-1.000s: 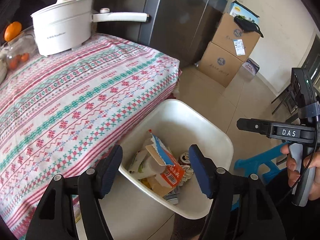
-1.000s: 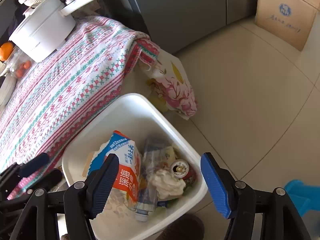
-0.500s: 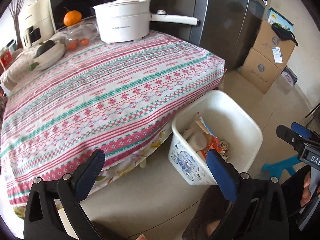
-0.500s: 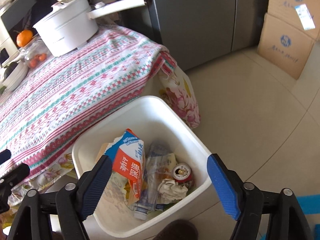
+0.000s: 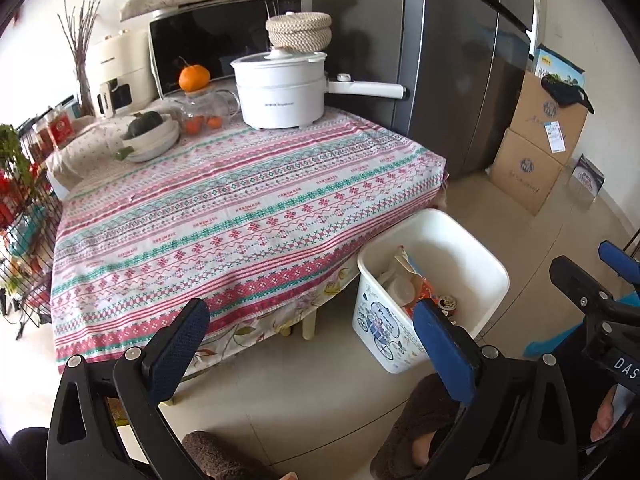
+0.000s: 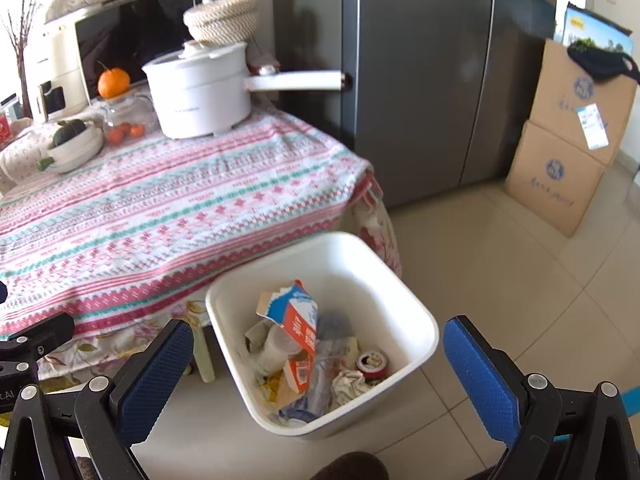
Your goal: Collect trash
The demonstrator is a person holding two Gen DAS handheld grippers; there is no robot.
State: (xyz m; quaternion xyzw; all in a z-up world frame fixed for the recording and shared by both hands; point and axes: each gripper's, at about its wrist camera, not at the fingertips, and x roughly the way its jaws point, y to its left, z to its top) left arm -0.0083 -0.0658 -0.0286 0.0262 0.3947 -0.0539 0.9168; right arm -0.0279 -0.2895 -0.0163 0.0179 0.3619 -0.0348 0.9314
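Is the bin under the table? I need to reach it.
No, the white bin stands on the floor beside the table.

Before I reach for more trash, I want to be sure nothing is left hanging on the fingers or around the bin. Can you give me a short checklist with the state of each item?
1. left gripper empty: ok, its jaws have just been opening and nothing is between them.
2. right gripper empty: ok, jaws have just been opening, nothing between the fingers.
3. white bin upright on the floor beside the table: ok.
4. Trash inside the bin: ok, the milk carton, the can and the crumpled tissue all lie below the rim.
5. Tablecloth free of loose trash: ok on the part in view.
6. Floor behind the bin: cannot tell, hidden.
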